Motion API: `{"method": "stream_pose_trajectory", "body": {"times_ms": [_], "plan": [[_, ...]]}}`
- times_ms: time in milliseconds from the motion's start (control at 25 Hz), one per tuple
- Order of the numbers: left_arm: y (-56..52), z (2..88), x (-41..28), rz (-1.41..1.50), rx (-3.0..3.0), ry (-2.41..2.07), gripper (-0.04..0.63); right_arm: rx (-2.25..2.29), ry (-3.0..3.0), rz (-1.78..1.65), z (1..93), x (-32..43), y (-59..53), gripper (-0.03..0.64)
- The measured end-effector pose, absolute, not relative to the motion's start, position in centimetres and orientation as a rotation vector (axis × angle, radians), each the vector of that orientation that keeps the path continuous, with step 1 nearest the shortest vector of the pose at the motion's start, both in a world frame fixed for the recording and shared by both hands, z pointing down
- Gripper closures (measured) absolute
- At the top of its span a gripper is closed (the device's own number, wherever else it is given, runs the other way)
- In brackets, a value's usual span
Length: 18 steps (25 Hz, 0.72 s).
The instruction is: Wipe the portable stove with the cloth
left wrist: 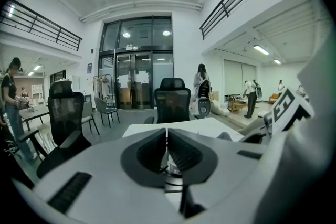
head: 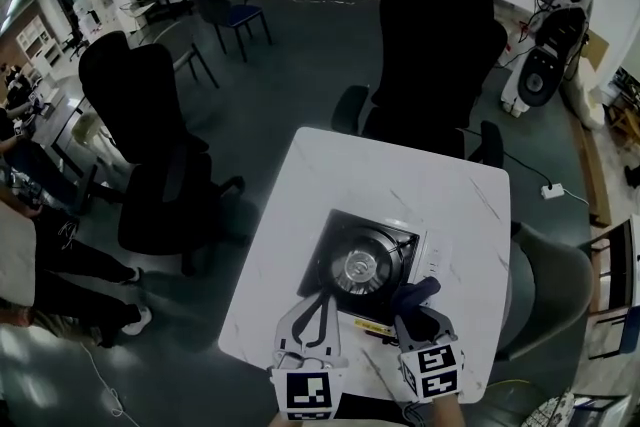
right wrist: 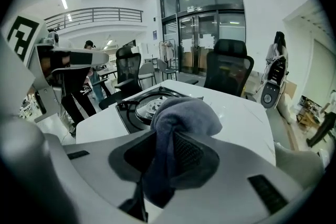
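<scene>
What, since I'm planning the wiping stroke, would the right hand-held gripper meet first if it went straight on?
Probably the black square portable stove, just ahead on the table; the grey cloth clamped in the right hand-held gripper would touch it first. Depth is unclear.

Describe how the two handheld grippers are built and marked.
The left gripper and the right gripper are pale grey moulded shells with broad jaws, each lined with a dark ribbed pad. Dark slots sit in the shells. Each carries a white cube printed with black square markers.

Bunched cloth (right wrist: 181,113) near black stove (head: 362,260)
</scene>
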<state>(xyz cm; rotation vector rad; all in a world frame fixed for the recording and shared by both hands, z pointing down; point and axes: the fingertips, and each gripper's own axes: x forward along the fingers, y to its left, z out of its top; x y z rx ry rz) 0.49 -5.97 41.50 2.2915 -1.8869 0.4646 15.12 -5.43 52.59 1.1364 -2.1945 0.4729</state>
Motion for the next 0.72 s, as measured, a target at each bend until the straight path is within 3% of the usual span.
{"method": "stream_pose_trajectory", "body": {"times_ms": [720], "plan": [[-9.1, 42.1, -2.2, 0.494, 2.363, -1.779, 0.574, 1.209, -2.024, 0.520, 55.8, 15.4, -7.0, 0.517]]}}
